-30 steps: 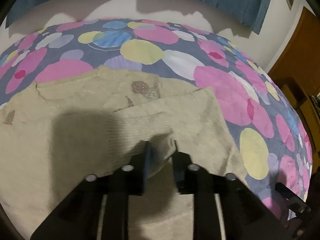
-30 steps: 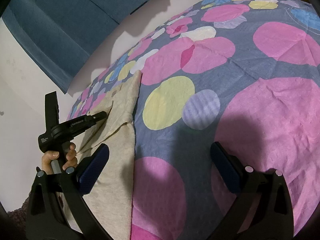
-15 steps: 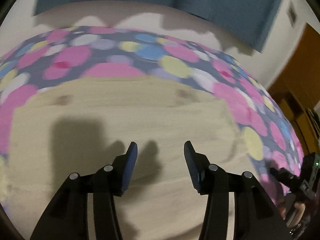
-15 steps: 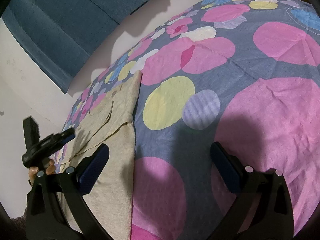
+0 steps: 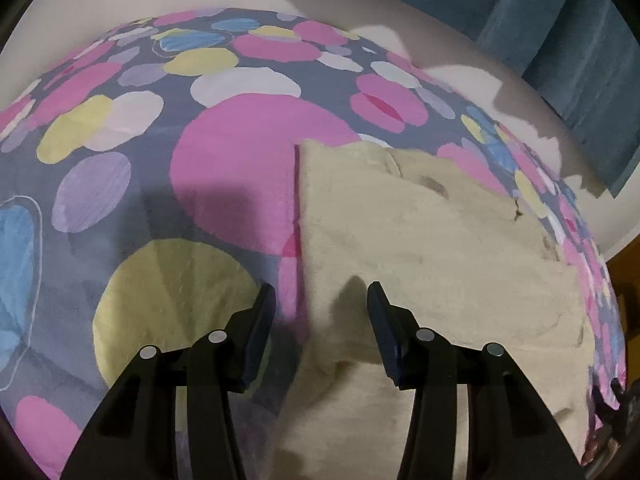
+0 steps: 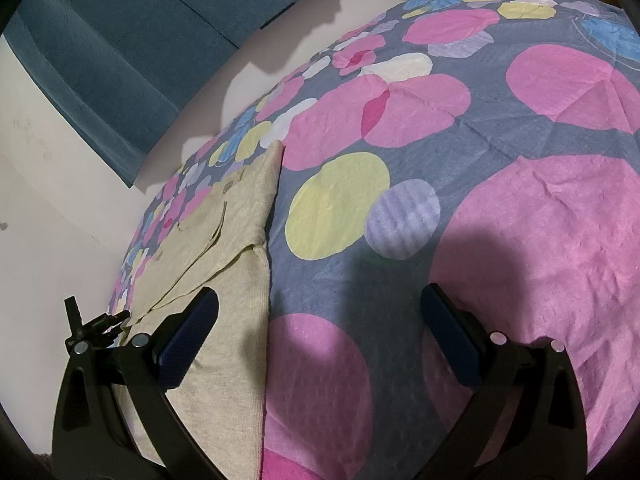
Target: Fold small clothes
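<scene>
A beige knit garment (image 5: 440, 248) lies flat and partly folded on the dotted bedspread (image 5: 248, 160). My left gripper (image 5: 320, 300) hovers open over the garment's left edge. One finger is above the spread, the other above the cloth, and nothing is pinched. In the right wrist view the same garment (image 6: 236, 272) lies at the left, with a folded flap across it. My right gripper (image 6: 320, 300) stands wide open above the bare spread beside the garment's right edge, empty. The left gripper (image 6: 96, 324) shows small at the garment's far left side.
The bedspread (image 6: 540, 240) with pink, yellow and blue dots covers the whole surface. A blue curtain (image 6: 120, 40) and a white wall (image 6: 48, 220) stand behind it. A wooden door (image 5: 624, 264) is at the right edge.
My left gripper let go of the fold it pinched, opened, and swept sideways across the garment to its left edge. The right gripper has not moved.
</scene>
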Demonstrator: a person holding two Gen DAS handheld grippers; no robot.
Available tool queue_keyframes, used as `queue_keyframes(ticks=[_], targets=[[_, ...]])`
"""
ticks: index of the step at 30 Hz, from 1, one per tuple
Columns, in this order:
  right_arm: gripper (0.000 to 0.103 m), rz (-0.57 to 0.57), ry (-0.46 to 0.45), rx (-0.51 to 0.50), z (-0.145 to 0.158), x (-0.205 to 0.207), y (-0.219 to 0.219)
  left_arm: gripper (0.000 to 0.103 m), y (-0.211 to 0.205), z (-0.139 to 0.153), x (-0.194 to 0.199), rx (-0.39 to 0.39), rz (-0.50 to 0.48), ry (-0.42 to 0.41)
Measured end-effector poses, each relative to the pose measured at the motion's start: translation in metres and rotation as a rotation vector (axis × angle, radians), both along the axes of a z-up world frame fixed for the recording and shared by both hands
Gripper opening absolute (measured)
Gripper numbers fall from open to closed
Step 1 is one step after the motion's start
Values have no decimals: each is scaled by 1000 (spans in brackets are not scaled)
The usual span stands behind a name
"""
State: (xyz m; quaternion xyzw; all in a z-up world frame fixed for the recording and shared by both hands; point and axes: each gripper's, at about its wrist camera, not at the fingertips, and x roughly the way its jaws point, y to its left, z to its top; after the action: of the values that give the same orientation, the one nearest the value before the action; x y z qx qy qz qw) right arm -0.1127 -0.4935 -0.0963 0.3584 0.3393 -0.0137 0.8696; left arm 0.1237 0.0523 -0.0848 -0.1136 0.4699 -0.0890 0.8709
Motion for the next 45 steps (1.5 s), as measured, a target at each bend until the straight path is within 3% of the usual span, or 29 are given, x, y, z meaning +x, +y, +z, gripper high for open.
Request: queue_keyframes(ticks=[2,4,7,10,22,29,37,41,45], targets=[[101,0,-1,0,0,0,0,41,1,-4,2,-1,-3,9],[101,0,0,0,0,0,0,25,-2,-6,3,17,-30,4],[101,0,-1,2,0,0,0,11,-4,-7,6,21,-54,4],[101,0,0,0,0,0,0,6,-1,-7,9,17,-50,7],[101,1,0,1,0,-1,-1,5,12,-9,13,-12,-66,6],[101,1,0,1,0,-1,-2,7,12,10,12,-42,-127,-41],[101,1,-1,1,0,0,-2,7,9,-1,64,-101,-94,26],[101,2,0,1,0,0,-2,7,3,-7,81,-79,-87,32],[101,2,-1,1,0,0,-2,0,2,-10,93,-19,-68,34]])
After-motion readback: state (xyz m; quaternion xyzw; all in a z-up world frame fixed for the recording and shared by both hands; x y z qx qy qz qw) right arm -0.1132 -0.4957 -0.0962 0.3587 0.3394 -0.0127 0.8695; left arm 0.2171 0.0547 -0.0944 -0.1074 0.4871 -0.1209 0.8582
